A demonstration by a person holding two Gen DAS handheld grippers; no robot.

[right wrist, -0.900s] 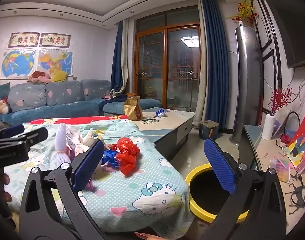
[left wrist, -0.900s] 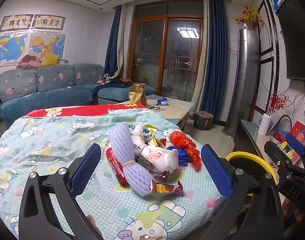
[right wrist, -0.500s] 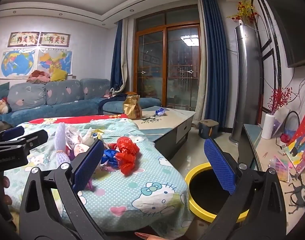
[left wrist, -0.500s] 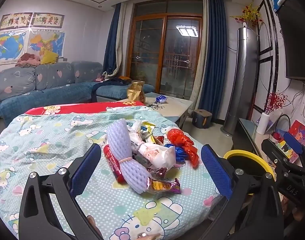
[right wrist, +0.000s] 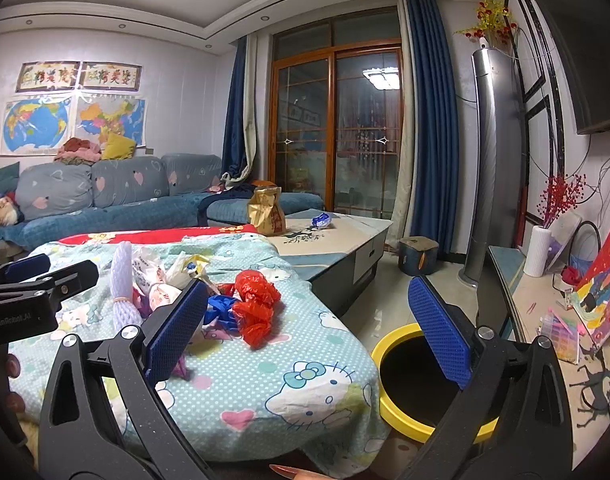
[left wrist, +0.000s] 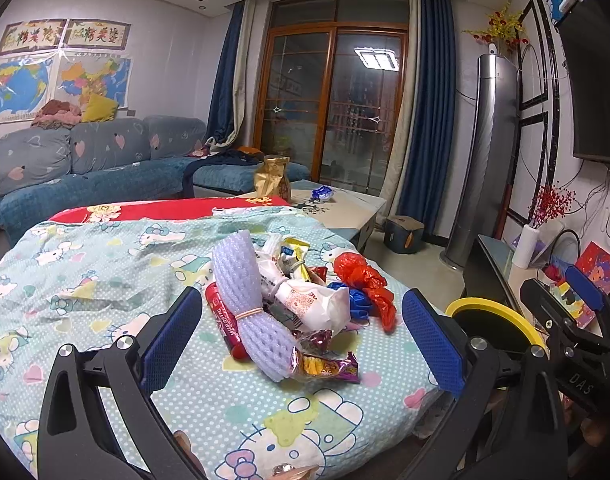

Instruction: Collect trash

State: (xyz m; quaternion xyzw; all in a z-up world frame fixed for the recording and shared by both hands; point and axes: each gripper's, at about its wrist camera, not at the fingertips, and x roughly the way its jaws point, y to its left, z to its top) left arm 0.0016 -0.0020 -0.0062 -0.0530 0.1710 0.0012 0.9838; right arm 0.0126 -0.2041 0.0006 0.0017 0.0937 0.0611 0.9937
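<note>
The trash pile (left wrist: 297,300) lies on the patterned blanket (left wrist: 105,280); its lower wrappers are buried and hard to count. One purple foam net (left wrist: 253,308), one red bag (left wrist: 365,284) and one blue bag (left wrist: 355,300) show. The left gripper (left wrist: 301,332) hovers wide open and empty, framing the pile. The right gripper (right wrist: 305,328), also spread and empty, sits between pile and one yellow-rimmed bin (right wrist: 389,404), partly hidden.
</note>
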